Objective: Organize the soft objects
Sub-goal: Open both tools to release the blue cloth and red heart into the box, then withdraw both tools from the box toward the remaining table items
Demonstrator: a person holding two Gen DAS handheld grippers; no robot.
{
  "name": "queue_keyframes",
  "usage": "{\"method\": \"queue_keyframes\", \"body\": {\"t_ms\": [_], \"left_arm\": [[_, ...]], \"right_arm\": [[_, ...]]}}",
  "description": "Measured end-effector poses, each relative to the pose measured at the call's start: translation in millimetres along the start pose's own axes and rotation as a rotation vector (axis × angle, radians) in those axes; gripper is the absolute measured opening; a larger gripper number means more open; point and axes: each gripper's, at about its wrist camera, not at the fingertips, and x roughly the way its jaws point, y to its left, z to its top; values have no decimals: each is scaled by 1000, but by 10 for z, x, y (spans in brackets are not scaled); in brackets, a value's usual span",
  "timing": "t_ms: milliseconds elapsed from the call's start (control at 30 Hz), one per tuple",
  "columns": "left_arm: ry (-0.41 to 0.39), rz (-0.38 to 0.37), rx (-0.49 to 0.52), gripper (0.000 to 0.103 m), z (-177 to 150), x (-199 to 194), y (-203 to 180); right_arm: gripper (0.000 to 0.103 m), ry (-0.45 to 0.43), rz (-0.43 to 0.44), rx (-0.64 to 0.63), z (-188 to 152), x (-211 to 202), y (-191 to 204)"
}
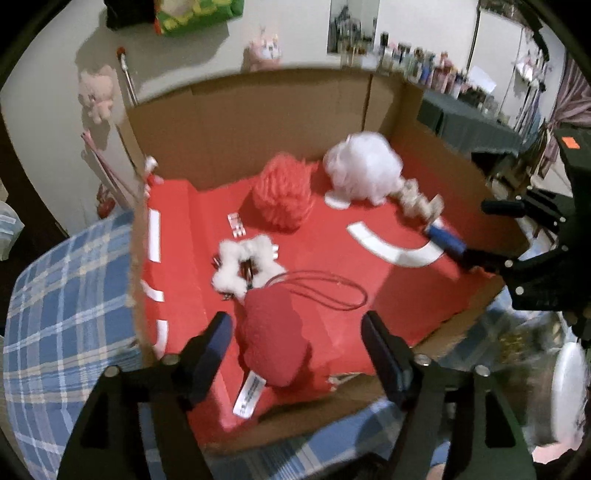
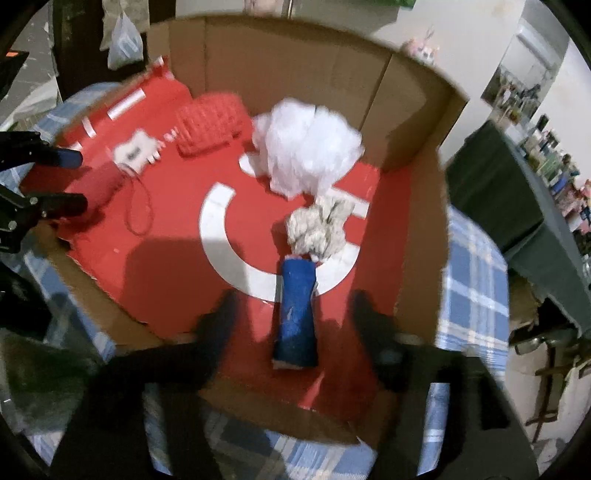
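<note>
Pale painted wall (image 1: 207, 51), pink plush pig (image 1: 98, 92) hanging on it at left, framed picture (image 1: 352, 26) higher right, dark green cloth-covered table (image 1: 469, 122) right of the picture, crowded with blurred bottles (image 1: 417, 62), blue plaid cloth (image 1: 66, 295) below.

Open-topped cardboard box (image 1: 258, 122), tall walls behind, low front edge, bare red floor (image 2: 166, 273) at centre

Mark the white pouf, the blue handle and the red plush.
white pouf (image 2: 308, 146): right wrist view, middle of the mesh.
blue handle (image 2: 297, 314): right wrist view, mid-shaft.
red plush (image 1: 275, 336): left wrist view, centre of body.
</note>
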Motion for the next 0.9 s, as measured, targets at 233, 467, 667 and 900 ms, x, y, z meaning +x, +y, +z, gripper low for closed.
{"method": "queue_keyframes", "body": {"t_ms": [233, 467, 667, 900], "left_arm": [[-154, -15, -40, 95, -128, -635, -139], [-292, -28, -79, 103, -392, -1206, -357], [-395, -3, -109, 103, -719, -1544, -519], [-498, 53, -93, 103, -1190, -1741, -794]], "right_arm": [[72, -107, -7, 38, -30, -615, 32], [85, -230, -8, 73, -242, -1318, 189], [86, -347, -55, 83, -589, -1846, 428], [89, -439, -119, 113, -1046, -2143, 694]]}}
